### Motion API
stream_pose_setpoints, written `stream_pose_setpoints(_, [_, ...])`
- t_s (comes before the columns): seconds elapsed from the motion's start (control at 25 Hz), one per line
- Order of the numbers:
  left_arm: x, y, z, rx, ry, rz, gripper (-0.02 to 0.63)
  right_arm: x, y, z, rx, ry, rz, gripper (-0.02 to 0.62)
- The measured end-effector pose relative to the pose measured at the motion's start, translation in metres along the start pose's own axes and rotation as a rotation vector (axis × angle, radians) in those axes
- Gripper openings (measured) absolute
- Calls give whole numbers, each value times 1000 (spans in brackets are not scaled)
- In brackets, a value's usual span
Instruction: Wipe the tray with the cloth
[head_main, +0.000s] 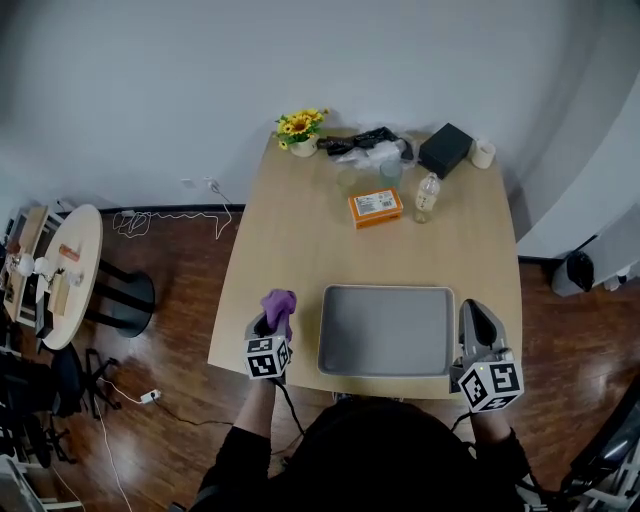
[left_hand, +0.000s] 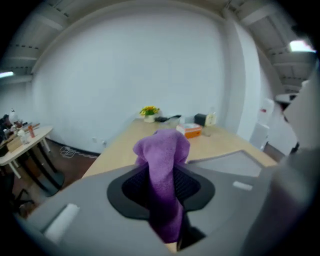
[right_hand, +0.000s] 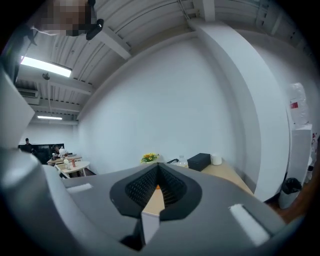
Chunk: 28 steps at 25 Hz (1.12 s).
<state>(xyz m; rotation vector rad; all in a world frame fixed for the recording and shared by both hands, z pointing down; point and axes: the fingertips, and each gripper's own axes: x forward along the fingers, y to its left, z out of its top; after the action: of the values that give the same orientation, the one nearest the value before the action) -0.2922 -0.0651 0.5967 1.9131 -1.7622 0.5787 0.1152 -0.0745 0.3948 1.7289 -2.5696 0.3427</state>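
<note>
Item: purple cloth (head_main: 280, 302), clamped between the left tongs (head_main: 270, 322); a bunched fold stands up past the tips and a tail hangs back behind the pads. Whether the cloth touches the bench (head_main: 300, 230) cannot be told. Left tongs: closed on the cloth, tilted downward, over the near left part of the bench, just beside the left edge of the tray (head_main: 386, 330). Right tongs (head_main: 472, 312): tips together, nothing between them, held close to level at the tray's right edge. Tray: grey, rectangular, rounded corners, flat on the bench between the two tongs, its surface bare. Ahead of the tongs, beyond the tray: orange box (head_main: 375, 207), lying flat; clear bottle (head_main: 427, 196), upright, just beside the box on the side of the right tongs. Far end of the bench: pot of yellow flowers (head_main: 300, 128) ahead of the left tongs; heap of black and clear bags (head_main: 368, 145) next to it; black box (head_main: 446, 150) and small white roll (head_main: 484, 153) ahead of the right tongs. Off the bench, well out beyond the left tongs: round side table (head_main: 72, 270) bearing small items too small to name; white cable (head_main: 150, 220) loose on the wooden floor.
</note>
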Motion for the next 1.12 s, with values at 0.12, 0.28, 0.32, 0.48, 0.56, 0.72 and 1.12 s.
stream_pose_setpoints(0.12, [30,31,-65,-86,172,21,94,-2,5,-2,0,12,6,0])
stream_pose_setpoints(0.28, [47,37,-105,-233,271,19,178,-4,7,-8,0,32,3,0])
stream_pose_setpoints(0.32, [44,39,-103,-240,268,30,221,-4,9,-9,0,37,5,0])
stream_pose_setpoints(0.48, [10,25,-29,-213,93,6,249,-3,12,-10,6,50,16,0])
stream_pose_setpoints(0.56, [-17,-14,30,-217,-44,-120,232,-1,15,-14,13,50,31,1])
stream_pose_setpoints(0.72, [-81,-121,121,-87,-255,-409,115,4,35,-12,16,42,75,1])
stream_pose_setpoints(1.12, [-132,-200,147,83,-406,-435,112,-4,52,12,2,-35,104,0])
